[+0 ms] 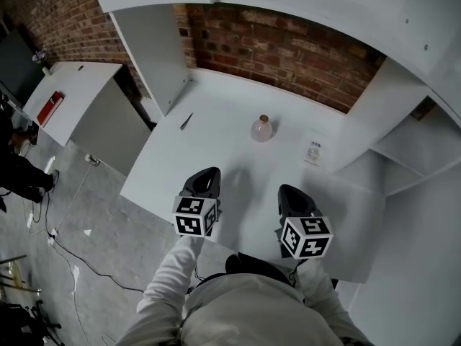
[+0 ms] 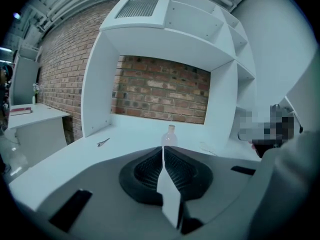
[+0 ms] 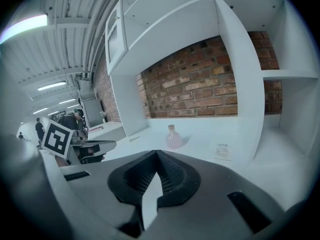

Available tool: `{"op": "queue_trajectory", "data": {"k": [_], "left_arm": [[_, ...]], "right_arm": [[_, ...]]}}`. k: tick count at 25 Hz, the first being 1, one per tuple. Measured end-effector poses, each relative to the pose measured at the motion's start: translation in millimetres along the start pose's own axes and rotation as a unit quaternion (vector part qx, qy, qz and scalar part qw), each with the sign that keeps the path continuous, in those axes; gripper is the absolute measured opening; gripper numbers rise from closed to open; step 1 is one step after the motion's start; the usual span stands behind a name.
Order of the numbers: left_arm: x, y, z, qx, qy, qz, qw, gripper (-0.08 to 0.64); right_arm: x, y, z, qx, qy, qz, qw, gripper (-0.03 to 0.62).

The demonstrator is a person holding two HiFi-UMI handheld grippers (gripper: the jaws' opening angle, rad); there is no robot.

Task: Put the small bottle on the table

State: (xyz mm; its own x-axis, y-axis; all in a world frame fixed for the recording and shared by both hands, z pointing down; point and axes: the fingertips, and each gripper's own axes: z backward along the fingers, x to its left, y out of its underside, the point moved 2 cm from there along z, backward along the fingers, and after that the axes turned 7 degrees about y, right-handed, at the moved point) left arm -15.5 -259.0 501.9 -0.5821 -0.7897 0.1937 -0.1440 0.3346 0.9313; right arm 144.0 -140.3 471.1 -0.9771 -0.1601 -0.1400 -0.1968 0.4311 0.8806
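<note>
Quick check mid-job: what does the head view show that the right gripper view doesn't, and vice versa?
Only the head view: the left hand-held gripper and right hand-held gripper from above, side by side short of the small bottle, and cables on the floor. Only the right gripper view: its own jaws closed together, nothing between them, and ceiling lights. Both: the small bottle upright on the white table, a paper card beside it.

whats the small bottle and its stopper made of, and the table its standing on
Small bottle: probably glass, maybe clear hard plastic; it looks translucent pale pink with a smooth, slightly glossy round body. Stopper: likely cork, judging by its dull tan, matte look. Table: smooth, flat white board, painted or laminated, with no grain visible; what lies under the finish cannot be told.
</note>
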Motion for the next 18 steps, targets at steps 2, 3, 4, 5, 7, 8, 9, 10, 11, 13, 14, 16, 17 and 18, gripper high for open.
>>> {"op": "queue_trajectory", "data": {"k": [2, 3, 4, 5, 7, 8, 9, 10, 11, 13, 14, 16, 17, 18], "left_arm": [[-0.6, 3.7, 10.5, 0.001, -0.005, 0.005, 1.0, 0.028], [-1.4, 6.1, 15.9, 0.002, -0.008, 0.007, 0.9999, 0.028], [-2.8, 8.6, 21.0, 0.003, -0.009, 0.009, 0.9999, 0.028], [-4.6, 11.0, 25.8, 0.005, -0.01, 0.01, 0.9999, 0.028], [-6.9, 13.6, 34.6, 0.005, -0.011, 0.012, 0.9999, 0.028], [-7.1, 14.1, 38.9, 0.004, -0.012, 0.013, 0.9998, 0.028], [-6.9, 14.4, 42.9, 0.003, -0.014, 0.013, 0.9998, 0.028], [-6.5, 14.6, 46.6, 0.001, -0.015, 0.014, 0.9998, 0.028], [-6.0, 14.7, 50.1, 0.0, -0.015, 0.014, 0.9998, 0.028], [-5.1, 14.5, 56.7, -0.002, -0.017, 0.013, 0.9998, 0.028], [-4.9, 14.2, 59.8, -0.002, -0.018, 0.011, 0.9998, 0.028], [-5.2, 13.5, 64.7, -0.004, -0.02, 0.007, 0.9998, 0.028], [-5.6, 13.1, 66.5, -0.006, -0.021, 0.006, 0.9997, 0.028], [-5.9, 12.8, 68.1, -0.007, -0.023, 0.006, 0.9997, 0.028]], "right_arm": [[4.7, 1.9, 1.3, 0.0, -0.004, 0.001, 1.0, 0.028], [6.7, 3.4, 2.3, 0.0, -0.006, 0.001, 1.0, 0.028], [8.2, 5.0, 3.9, 0.001, -0.007, 0.001, 1.0, 0.028], [9.5, 6.5, 5.7, 0.001, -0.008, 0.001, 1.0, 0.028], [12.4, 8.2, 8.9, 0.0, -0.01, 0.001, 1.0, 0.028], [14.3, 8.7, 10.0, -0.001, -0.011, 0.001, 1.0, 0.028], [16.1, 9.1, 11.0, -0.002, -0.012, 0.002, 1.0, 0.028], [18.0, 9.5, 11.9, -0.003, -0.014, 0.002, 1.0, 0.028], [20.1, 9.9, 13.0, -0.004, -0.017, 0.003, 1.0, 0.028], [24.3, 10.1, 15.4, -0.006, -0.022, 0.007, 1.0, 0.028], [26.0, 10.1, 16.8, -0.007, -0.024, 0.01, 1.0, 0.028], [28.6, 9.9, 19.1, -0.01, -0.026, 0.016, 0.999, 0.028], [29.5, 9.7, 19.9, -0.011, -0.027, 0.018, 0.999, 0.028], [30.1, 9.6, 20.7, -0.013, -0.027, 0.021, 0.999, 0.028]]}}
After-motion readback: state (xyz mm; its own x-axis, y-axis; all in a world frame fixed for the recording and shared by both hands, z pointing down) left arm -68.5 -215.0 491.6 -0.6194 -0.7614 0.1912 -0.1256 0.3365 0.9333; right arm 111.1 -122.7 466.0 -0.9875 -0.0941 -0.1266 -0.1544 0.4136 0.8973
